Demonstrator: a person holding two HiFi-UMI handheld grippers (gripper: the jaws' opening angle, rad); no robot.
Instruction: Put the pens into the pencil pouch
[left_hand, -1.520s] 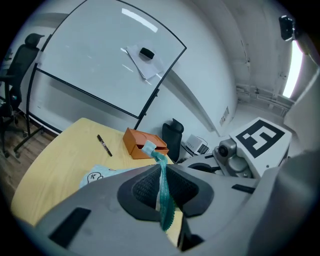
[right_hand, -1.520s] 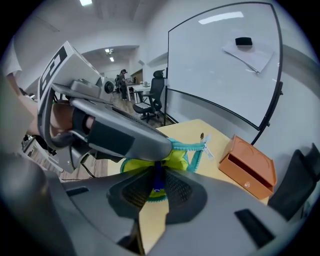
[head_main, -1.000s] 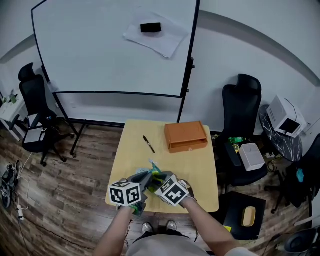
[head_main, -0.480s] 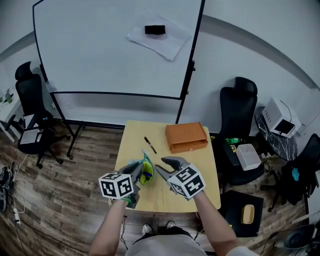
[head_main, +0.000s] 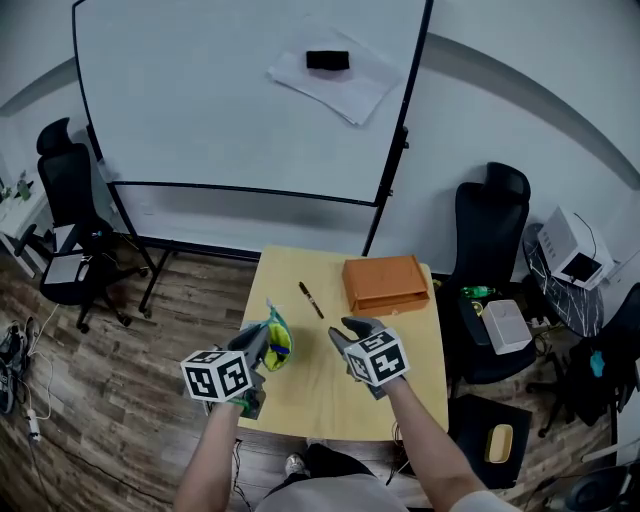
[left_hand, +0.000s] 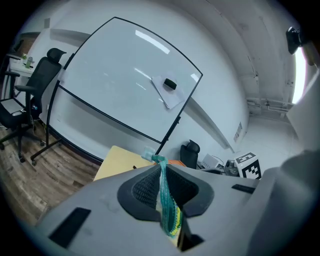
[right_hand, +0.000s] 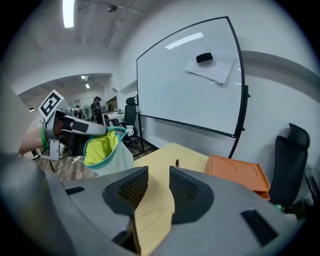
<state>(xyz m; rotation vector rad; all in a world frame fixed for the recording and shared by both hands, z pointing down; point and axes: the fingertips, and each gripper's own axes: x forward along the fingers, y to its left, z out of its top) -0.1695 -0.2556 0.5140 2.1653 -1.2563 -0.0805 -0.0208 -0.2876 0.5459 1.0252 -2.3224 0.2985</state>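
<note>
pencil pouch (head_main: 277, 342) between left gripper (head_main: 256, 343) jaws

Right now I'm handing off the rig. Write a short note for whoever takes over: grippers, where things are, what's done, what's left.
Left gripper: shut on the edge of the pouch, holding it above the table with its mouth open toward the right gripper.
Right gripper: open and empty, above the table.
Pen: on the table next to the orange box, beyond both grippers.
Done: pouch lifted and open. Can't tell whether any pen is inside.
Left: pick up the pen with the right gripper and drop it into the pouch.
</note>
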